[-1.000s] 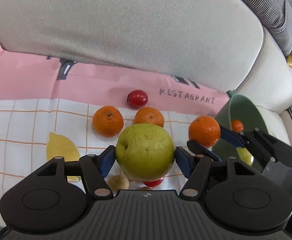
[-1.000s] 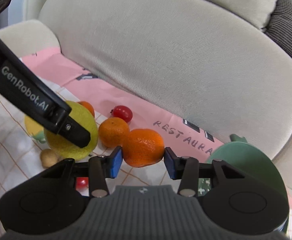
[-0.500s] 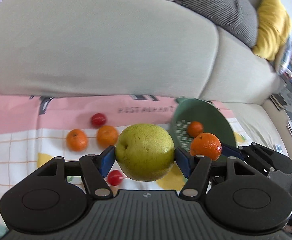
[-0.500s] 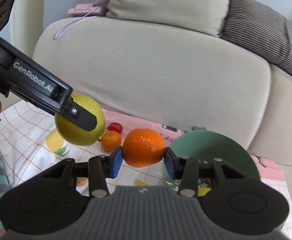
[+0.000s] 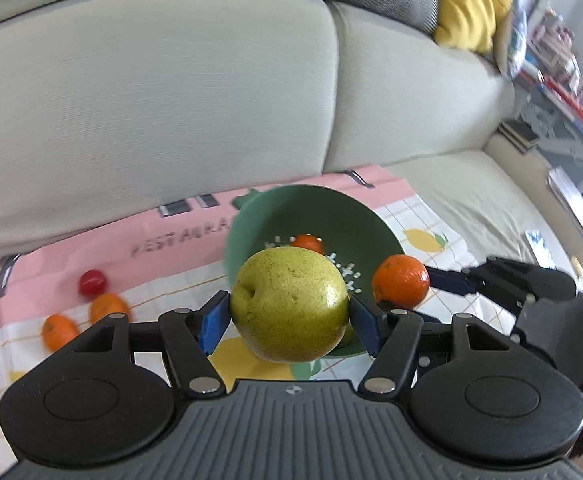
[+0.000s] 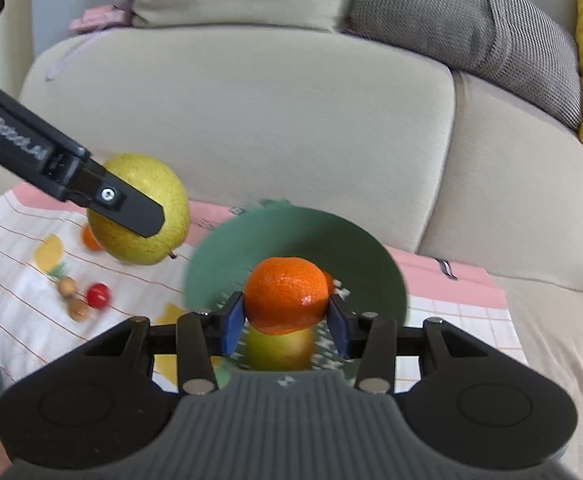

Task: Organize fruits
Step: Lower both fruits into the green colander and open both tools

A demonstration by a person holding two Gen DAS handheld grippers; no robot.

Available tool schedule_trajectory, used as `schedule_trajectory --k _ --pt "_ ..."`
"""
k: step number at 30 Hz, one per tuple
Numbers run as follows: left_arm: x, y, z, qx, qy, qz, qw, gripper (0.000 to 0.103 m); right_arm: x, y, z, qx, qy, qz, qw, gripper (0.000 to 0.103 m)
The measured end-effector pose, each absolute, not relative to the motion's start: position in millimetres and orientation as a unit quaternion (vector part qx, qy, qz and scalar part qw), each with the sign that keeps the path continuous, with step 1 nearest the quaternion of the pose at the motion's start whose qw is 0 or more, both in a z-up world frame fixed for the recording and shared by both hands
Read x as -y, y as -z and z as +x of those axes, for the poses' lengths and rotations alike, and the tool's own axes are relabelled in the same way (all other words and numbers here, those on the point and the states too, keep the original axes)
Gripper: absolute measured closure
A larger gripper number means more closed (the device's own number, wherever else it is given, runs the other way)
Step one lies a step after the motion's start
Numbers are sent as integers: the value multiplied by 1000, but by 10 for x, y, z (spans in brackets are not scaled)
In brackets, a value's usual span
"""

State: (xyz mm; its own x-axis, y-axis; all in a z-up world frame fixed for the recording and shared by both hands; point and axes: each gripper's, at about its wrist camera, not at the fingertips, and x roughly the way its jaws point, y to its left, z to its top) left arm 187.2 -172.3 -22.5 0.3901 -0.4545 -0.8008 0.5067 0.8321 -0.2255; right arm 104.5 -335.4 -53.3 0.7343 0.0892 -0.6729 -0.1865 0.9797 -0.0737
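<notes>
Yellow-green and speckled, the pear (image 5: 289, 306) is pinched between the blue pads of the left gripper (image 5: 287, 320), lifted clear of the cloth in front of the green bowl (image 5: 331, 216). In the right wrist view the same pear (image 6: 147, 220) hangs left of the bowl (image 6: 355, 248), one black finger lying across it.

The right gripper (image 6: 285, 318) pinches a mandarin (image 6: 285, 296) between its pads, held above the bowl's opening. In the left wrist view that mandarin (image 5: 400, 286) sits just right of the pear, over the bowl's right rim.

Inside the bowl lie a small orange fruit (image 5: 307, 242) and a yellowish fruit (image 6: 281, 350), the latter blurred.

On the checked cloth (image 5: 23, 344) with its pink border, well left of the bowl, rest two mandarins (image 5: 107, 307) (image 5: 58, 331) and a red tomato (image 5: 91, 283). Another red tomato (image 6: 98, 295) lies beside two small brown round fruits (image 6: 67, 285). Behind everything stands a beige sofa (image 5: 151, 100) with a grey cushion (image 6: 471, 32) and a yellow cushion (image 5: 471, 0).
</notes>
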Motion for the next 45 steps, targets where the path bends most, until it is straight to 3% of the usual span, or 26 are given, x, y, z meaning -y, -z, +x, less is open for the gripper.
schedule_trajectory --k 17,33,45 --pt "2337 710 2253 -513 282 159 795 29 3536 936 1819 -447 -114 -148 875 61" --pt "2494 1001 2430 -539 285 205 766 29 3451 1192 2071 -511 -154 -229 814 61" --pt "2522 1100 2413 -532 288 226 763 28 3500 1173 2073 -521 -154 -219 811 60"
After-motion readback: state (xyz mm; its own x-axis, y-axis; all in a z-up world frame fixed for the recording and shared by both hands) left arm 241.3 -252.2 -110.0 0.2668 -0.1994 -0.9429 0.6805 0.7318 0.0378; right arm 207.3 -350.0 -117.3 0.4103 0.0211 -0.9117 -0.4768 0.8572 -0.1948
